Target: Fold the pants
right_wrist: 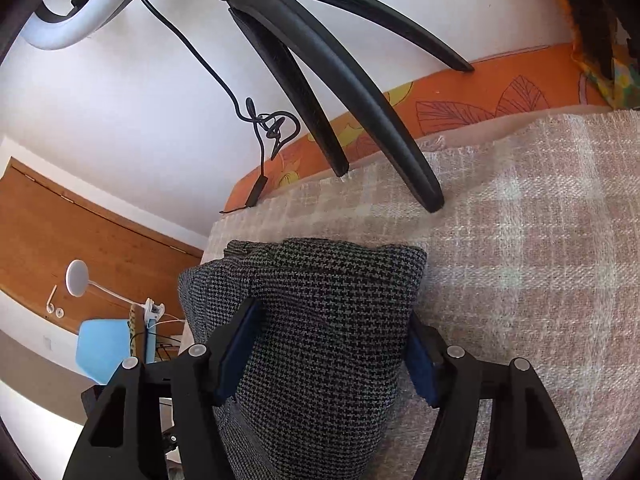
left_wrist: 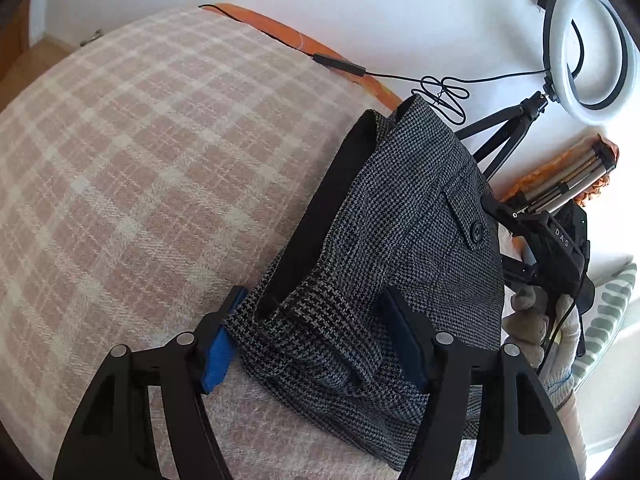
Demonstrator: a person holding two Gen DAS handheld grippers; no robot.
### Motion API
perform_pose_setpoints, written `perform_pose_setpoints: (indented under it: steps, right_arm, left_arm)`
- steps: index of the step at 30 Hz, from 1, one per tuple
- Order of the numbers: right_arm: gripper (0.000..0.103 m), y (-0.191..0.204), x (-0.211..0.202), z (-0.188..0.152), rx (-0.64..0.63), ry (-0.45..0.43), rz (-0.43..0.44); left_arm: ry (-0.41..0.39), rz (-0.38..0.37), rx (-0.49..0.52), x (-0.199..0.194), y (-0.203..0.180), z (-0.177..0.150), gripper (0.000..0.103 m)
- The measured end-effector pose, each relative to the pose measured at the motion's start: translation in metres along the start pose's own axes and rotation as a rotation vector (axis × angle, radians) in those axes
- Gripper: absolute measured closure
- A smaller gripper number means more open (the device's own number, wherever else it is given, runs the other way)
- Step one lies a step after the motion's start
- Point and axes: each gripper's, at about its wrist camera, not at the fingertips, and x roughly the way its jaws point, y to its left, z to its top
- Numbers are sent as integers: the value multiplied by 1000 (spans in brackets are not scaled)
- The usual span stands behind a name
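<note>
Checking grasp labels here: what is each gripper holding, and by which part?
Both fingers' gaps hold the pants: left gripper around a bunched edge, right gripper around a folded bulge; firm clamping cannot be told.

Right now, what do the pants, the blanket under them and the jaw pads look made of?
Pants: woven wool-like suiting, matte black-and-grey houndstooth, with a dark smooth lining at the waistband.
Blanket: soft brushed weave, pink and cream plaid, fuzzy surface, frayed edge.
Pads: blue, matte, probably foam or rubber; the material cannot be confirmed.
</note>
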Motion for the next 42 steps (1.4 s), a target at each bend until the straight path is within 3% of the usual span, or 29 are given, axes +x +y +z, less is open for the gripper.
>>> perform_pose_setpoints:
  steps: [1,5,9,24,42]
  right_arm:
    - [50,-2,1,-1,7,2,1]
    - [66,-2,1,-5,22,-25,22]
    - [77,12,-11,-7,-24,-56,-6]
    - [81,103,-50,-17,-284,-123,-143]
    - [81,132,-154,-37,-356,-214,-196]
  left_arm:
    - [-5,-4,3,1,0,-1,48]
    - [-41,15,53,0,-8,-3,73]
    - [-73,43,128,-5,-18,-5,77]
    - [-134,31,199,-30,-45,-10,80]
    - [-203,-51,349,-77,-116,-51,80]
